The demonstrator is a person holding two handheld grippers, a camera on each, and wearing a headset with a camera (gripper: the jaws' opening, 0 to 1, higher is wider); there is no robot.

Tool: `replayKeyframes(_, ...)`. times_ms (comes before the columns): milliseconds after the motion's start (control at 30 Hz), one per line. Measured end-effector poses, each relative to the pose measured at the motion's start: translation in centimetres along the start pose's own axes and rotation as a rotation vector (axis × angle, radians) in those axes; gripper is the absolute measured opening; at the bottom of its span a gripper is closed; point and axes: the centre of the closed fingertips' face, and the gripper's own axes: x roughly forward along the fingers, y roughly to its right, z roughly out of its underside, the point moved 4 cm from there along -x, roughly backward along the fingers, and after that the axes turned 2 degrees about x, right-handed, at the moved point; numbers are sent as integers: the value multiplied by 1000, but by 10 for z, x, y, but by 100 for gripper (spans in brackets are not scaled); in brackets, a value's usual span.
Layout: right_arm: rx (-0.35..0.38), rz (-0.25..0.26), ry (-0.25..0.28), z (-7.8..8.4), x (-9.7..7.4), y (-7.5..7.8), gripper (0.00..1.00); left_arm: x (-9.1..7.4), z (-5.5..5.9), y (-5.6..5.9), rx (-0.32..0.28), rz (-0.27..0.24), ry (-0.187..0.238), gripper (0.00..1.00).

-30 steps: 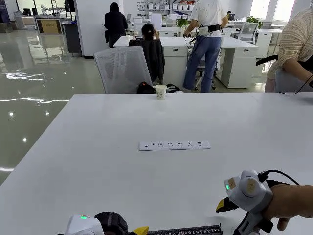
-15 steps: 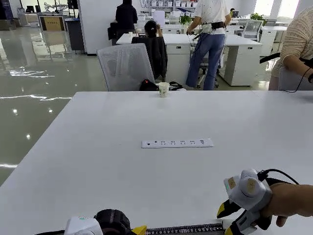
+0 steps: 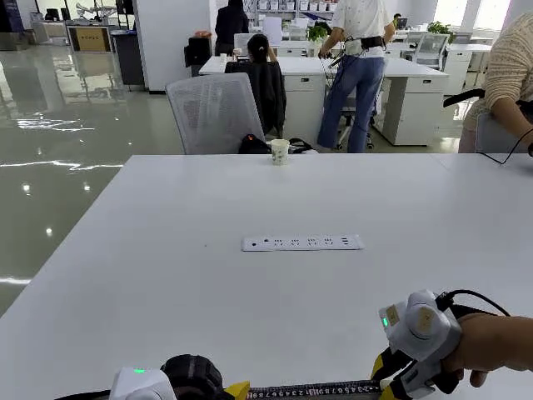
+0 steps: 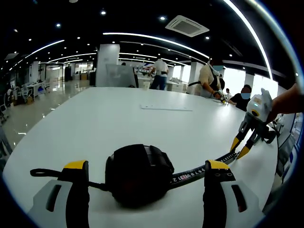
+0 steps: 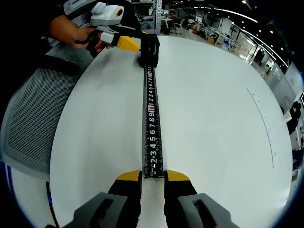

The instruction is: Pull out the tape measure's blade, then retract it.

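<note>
Pinching blade (image 5: 153, 123) end, right gripper (image 5: 153, 176), numerals 2–9 readable, left gripper (image 4: 147, 165) flanking tape measure (image 4: 139, 175), hold unclear

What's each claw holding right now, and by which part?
Right claw pinches the blade at its free end. Left claw straddles the case with gaps either side, not gripping.

**Matt rubber, smooth tabletop, mirror floor**

The table (image 3: 250, 200) top is smooth white with a faint sheen. At six o'clock in the head view, the tape measure (image 3: 193, 377) case looks matt black and rubbery. Its blade (image 5: 153, 128) is dark and semi-gloss. The left gripper (image 4: 147, 164) and right gripper (image 5: 153, 175) have grey plastic jaws, yellow-tipped. At nine o'clock the floor (image 3: 67, 117) is mirror-glossy. The chair (image 3: 212, 117) back is mesh.
</note>
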Motion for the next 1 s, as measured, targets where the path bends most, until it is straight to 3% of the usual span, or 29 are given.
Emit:
replayKeyframes(467,11,5,-20,0,1,-3,12,1,3,5,-2,2,-3,99)
replayKeyframes(667,64,9,13,1,1,-2,12,6,4,8,-10,-5,-2,99)
replayKeyframes(767,81,14,12,0,1,-2,12,8,5,10,0,-16,-11,95)
replayKeyframes(1000,109,19,1,-1,1,-2,11,14,6,1,24,-55,-20,83)
